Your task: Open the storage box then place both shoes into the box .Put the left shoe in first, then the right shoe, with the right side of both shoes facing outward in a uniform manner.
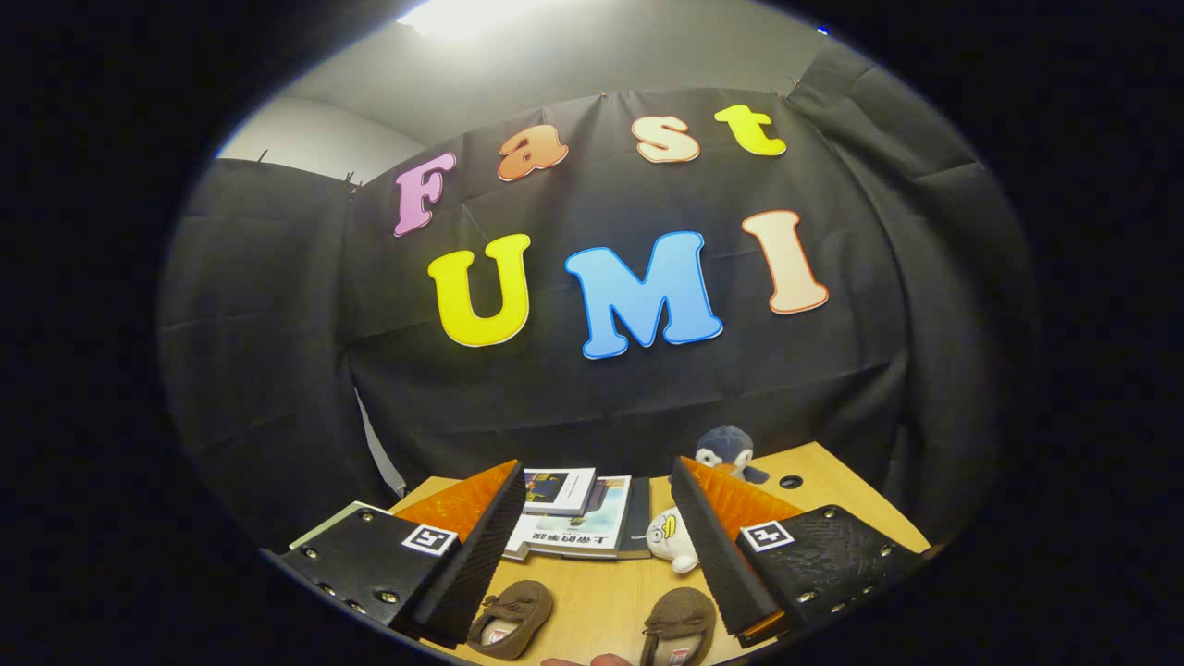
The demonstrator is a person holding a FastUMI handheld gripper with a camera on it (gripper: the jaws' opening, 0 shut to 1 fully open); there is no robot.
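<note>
From the gripper view, the gripper (597, 546) hangs above a pale wooden table (592, 601) with its two fingers spread wide apart, clamping nothing. The left finger (476, 546) and the right finger (717, 546) are wedge-shaped, with ribbed black rubber on their inner faces and bright orange plastic on top; each sits on a black plate studded with small screws and bearing a square black-and-white marker.

Low in the frame, in the open gap between the fingers, lie two small brown shoes. They look like soft suede moccasins with a little bow on the upper and a pale lining. The left-hand shoe (511, 618) lies just beside the tip of the left finger, near the bottom of the picture; the right-hand shoe (680, 626) lies close to the inner face of the right finger, partly cut by the lower edge. Neither is touched by the fingers. Which is the left shoe of the pair I cannot tell.

Beyond the shoes, mid-frame, a stack of books (573, 518) lies flat on the table. To its right a small white plush toy (673, 538) rests against the right finger's side, and a grey-blue plush penguin (729, 453) sits further back.
</note>
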